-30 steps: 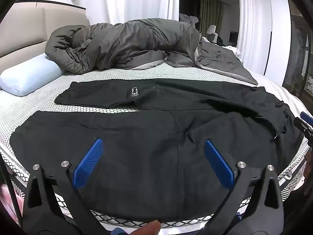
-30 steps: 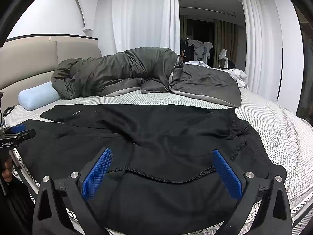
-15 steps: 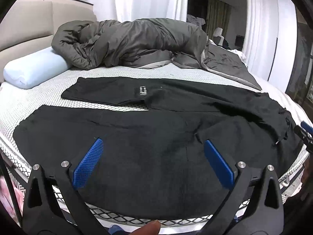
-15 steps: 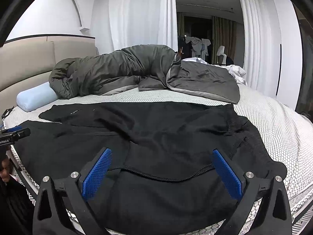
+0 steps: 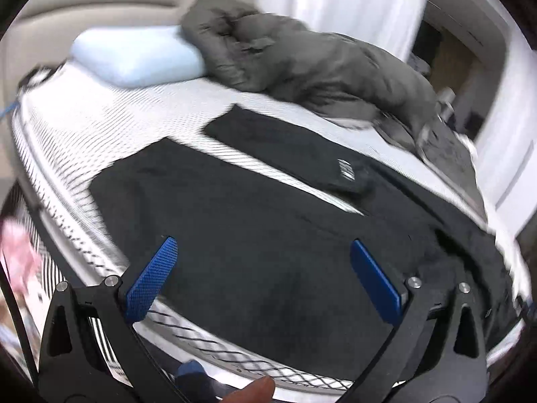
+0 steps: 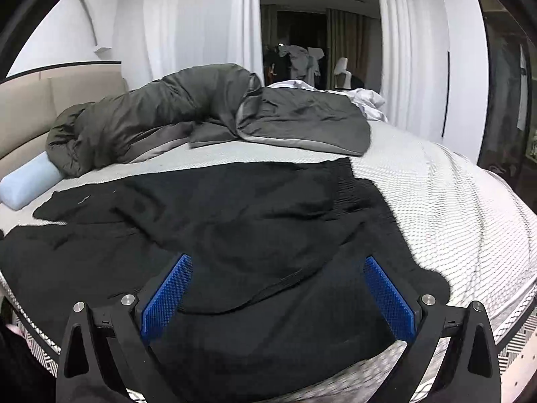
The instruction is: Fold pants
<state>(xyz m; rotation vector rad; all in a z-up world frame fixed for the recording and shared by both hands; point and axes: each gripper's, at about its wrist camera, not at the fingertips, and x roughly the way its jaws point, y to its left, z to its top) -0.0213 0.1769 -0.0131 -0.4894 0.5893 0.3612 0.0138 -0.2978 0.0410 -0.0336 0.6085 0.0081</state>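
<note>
Pants (image 6: pixel 235 221) are spread flat on the bed (image 6: pixel 453 201).
Left tongs (image 5: pixel 261 268) and right tongs (image 6: pixel 278 288) are held wide apart above the fabric, nothing gripped.

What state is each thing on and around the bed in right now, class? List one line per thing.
Black pants: spread flat on the bed, unfolded, legs apart.
Grey duvet: bunched up at the far side.
Light blue pillow: lying by the headboard.
Left claw: open, empty, above the near pant leg.
Right claw: open, empty, above the waist end.
</note>
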